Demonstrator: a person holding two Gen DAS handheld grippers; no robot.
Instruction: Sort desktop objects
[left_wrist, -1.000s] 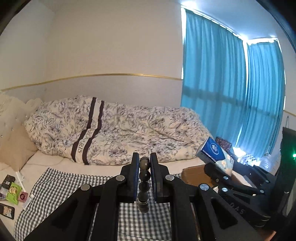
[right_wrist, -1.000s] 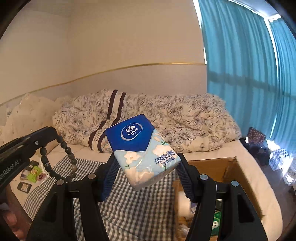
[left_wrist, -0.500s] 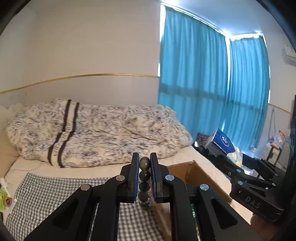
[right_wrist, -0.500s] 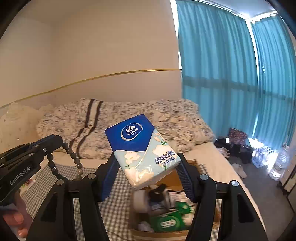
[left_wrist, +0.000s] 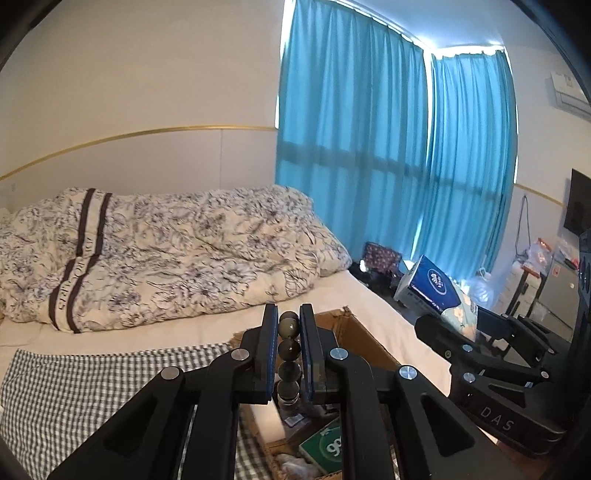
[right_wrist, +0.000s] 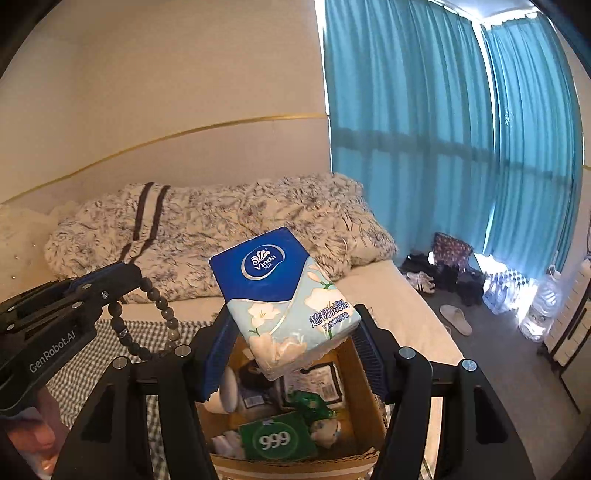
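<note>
Tissue pack (right_wrist: 284, 299), a blue Vinda one, was clamped tilted between the right gripper (right_wrist: 291, 354) jaws directly above the open cardboard box (right_wrist: 364, 391), presumably poised for dropping among the items already inside. Beside it, the left gripper (left_wrist: 288, 354) was clenched on a bead bracelet (left_wrist: 288, 354), whose loop dangled near the box's left edge over the checked cloth (left_wrist: 74, 384). Both grippers were held level, pointing toward the bed's far edge.

Two grippers: the left (left_wrist: 288, 345) holds one bead string (right_wrist: 162, 314), the right (right_wrist: 293, 343) one tissue pack (right_wrist: 284, 295). One box (right_wrist: 364, 373) near; one quilt (left_wrist: 166, 254) far; two curtains (left_wrist: 351, 166).
</note>
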